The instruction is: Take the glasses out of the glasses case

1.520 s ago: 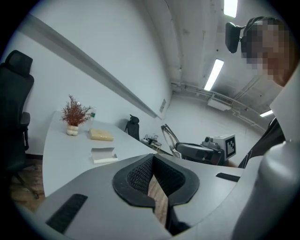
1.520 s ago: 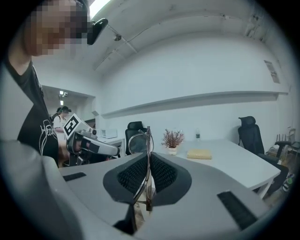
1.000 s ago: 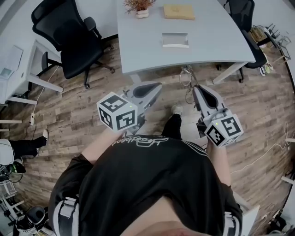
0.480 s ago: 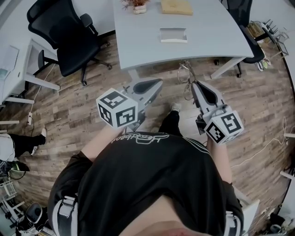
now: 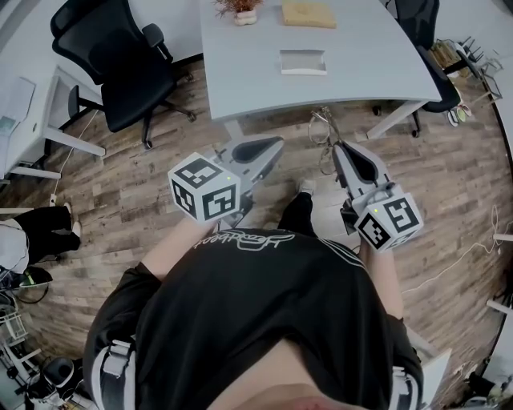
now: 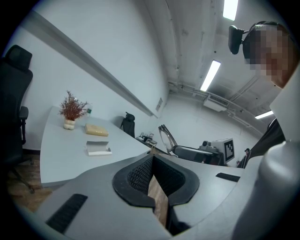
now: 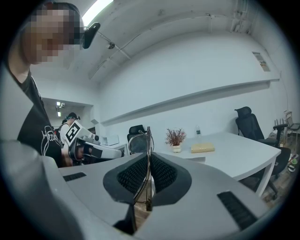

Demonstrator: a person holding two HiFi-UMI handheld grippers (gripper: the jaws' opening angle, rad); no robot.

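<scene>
While both grippers hang over a floor [image 5: 160,184] of brown wood planks, the room ahead of them is white-walled, with strip lights [image 6: 211,75] on the ceiling. Far out to the left of the left gripper [image 5: 272,146] stands a white side desk [image 5: 32,120]. Ahead of both grippers is a pale grey desk [image 5: 256,72] with a smooth, matte top and a curved near edge.

Counted from the left, there are two black mesh-backed office chairs, one [image 5: 120,68] ahead and left of the left gripper, the other [image 5: 429,36] ahead and right of the right gripper [image 5: 340,149]. On the grey desk there is one sprig of dried reddish plant [image 5: 238,8] in a small pale vase, one glasses case [image 5: 303,62] and one flat tan block [image 5: 308,14]. One pair of glasses [image 5: 322,132] is well clear of the case, out over the floor at the right gripper's tip.

Each gripper is smooth grey plastic with ribbed black pads and carries one white cube with black square markers. On the left gripper the pads are pressed together at their tips with nothing between them, and only a thin wedge of floor shows lower down. On the right gripper the pads pinch a thin metal arm of the glasses, whose wire rims and clear lenses stand up beyond the tips. The case is white, rectangular and shallow, lying open directly ahead between the two grippers.
</scene>
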